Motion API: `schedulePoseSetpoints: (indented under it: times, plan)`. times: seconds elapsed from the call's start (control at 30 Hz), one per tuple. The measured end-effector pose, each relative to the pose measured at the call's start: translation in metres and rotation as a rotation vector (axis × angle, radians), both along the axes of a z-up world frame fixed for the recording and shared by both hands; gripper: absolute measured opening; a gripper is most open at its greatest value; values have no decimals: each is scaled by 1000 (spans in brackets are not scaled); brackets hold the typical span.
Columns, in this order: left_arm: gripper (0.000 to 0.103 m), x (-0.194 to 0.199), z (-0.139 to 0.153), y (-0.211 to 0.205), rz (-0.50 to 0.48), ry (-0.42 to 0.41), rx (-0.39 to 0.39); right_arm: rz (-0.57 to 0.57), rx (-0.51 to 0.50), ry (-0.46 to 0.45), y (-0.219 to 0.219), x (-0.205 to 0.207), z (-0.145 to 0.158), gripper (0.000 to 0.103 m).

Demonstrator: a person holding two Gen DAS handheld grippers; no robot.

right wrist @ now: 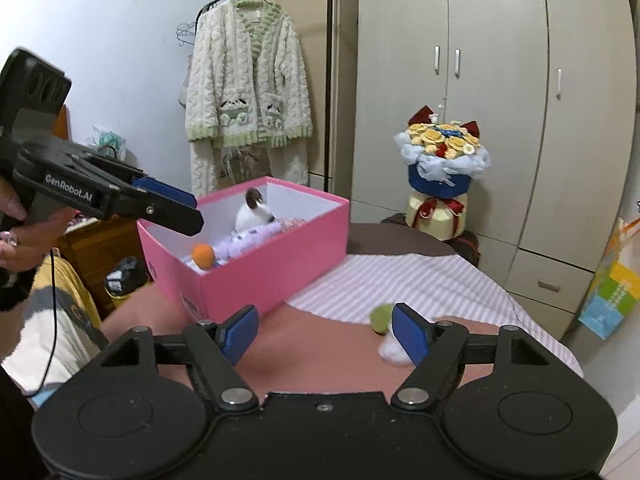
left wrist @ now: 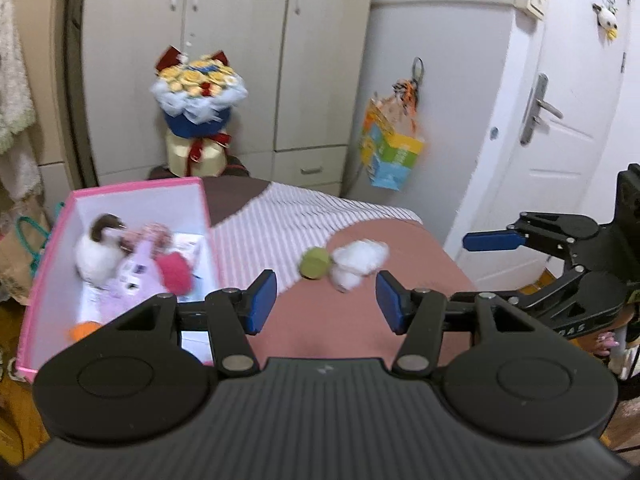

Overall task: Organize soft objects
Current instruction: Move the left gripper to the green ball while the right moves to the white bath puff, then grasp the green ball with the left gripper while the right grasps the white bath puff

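A pink box stands on the bed at the left and holds a white-and-brown plush, a purple plush, a pink pompom and an orange ball. A green ball and a white fluffy toy lie side by side on the bedspread. My left gripper hovers open just short of them, with nothing between its fingers. My right gripper is open too; the green ball and the white toy show partly behind its right pad. The left gripper hangs over the pink box.
A flower bouquet stands beyond the foot of the bed before a grey wardrobe. A fluffy cardigan hangs on a rack behind the box. A colourful paper bag hangs beside the white door. The bed's edge drops off at the right.
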State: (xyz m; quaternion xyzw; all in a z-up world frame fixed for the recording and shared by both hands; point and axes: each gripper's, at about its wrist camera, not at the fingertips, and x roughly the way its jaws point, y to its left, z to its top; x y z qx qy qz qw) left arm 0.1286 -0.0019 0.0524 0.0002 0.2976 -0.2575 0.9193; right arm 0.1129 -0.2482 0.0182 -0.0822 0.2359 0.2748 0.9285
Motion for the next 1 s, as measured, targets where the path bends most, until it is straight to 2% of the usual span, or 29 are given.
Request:
schedulePoseSetpoints:
  times: [0.27, 0.37, 0.47, 0.67, 0.87, 1.0]
  plan:
    - [53, 28, -30, -41, 10, 78, -24, -39, 16, 51, -22, 22, -33, 78]
    - [52, 45, -40, -54, 41, 82, -32, -69, 20, 58, -29, 39, -44, 78]
    - [52, 65, -50, -67, 82, 73, -12, -81, -9, 47, -31, 59, -55, 78]
    - [52, 109, -75, -84, 153, 91, -47, -61, -77, 44, -20, 104, -75, 78]
    - [51, 156, -108, -94, 218, 174, -89, -41, -144, 15, -9, 136, -94, 78]
    - [50, 177, -130, -99, 272, 208, -80, -10, -170, 40, -2, 155, -107, 78]
